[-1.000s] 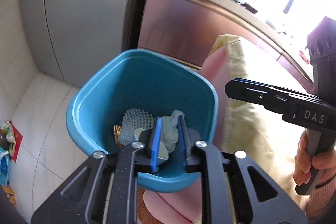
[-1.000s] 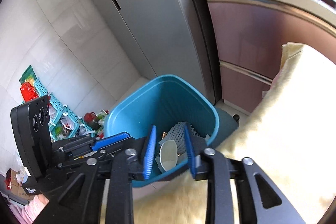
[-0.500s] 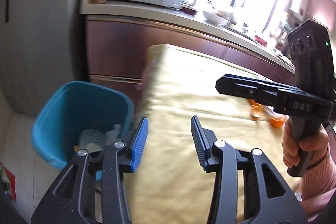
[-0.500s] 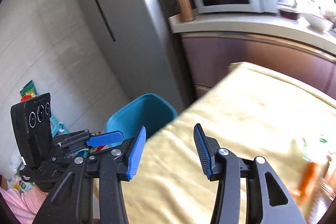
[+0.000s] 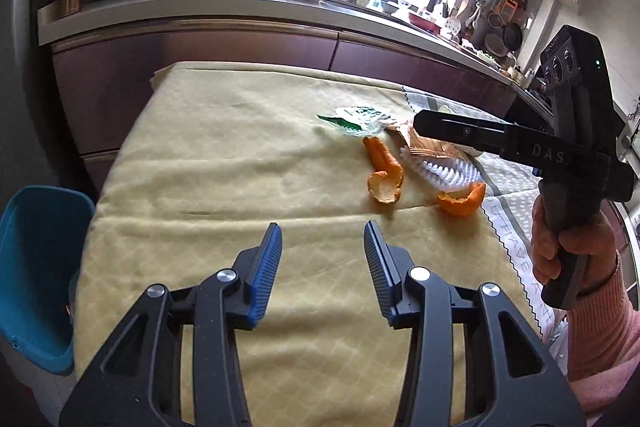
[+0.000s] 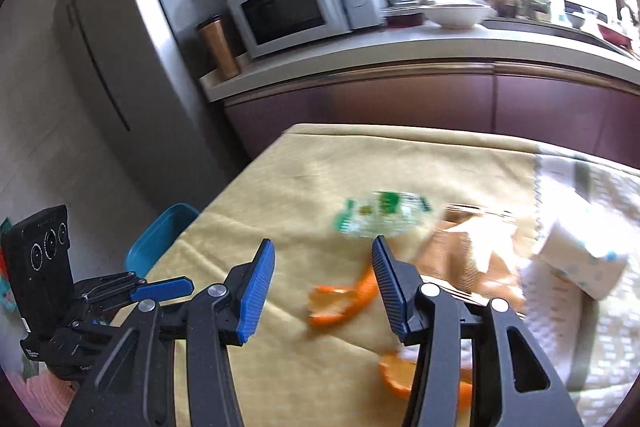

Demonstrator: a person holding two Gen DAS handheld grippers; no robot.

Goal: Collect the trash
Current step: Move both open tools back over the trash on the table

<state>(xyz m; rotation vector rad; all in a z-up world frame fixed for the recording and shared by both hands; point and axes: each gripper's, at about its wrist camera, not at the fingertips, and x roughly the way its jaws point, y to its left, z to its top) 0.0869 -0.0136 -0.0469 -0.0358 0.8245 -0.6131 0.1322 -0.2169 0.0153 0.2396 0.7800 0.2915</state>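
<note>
Both claws stood open and empty above the yellow-clothed tabletop [image 5: 208,163], the left claw [image 5: 323,269] having just opened wider; the right claw [image 6: 322,285] was parted too. Ahead on the cloth lay the trash: orange peels [image 5: 384,171], a green-and-white wrapper [image 5: 356,117], a brown paper piece [image 5: 424,143] and a white ridged piece [image 5: 444,173]. Only the right view showed a tissue pack [image 6: 580,263]; its trash was blurred. The blue bin [image 5: 36,267] beside the tabletop was cut off.
</note>
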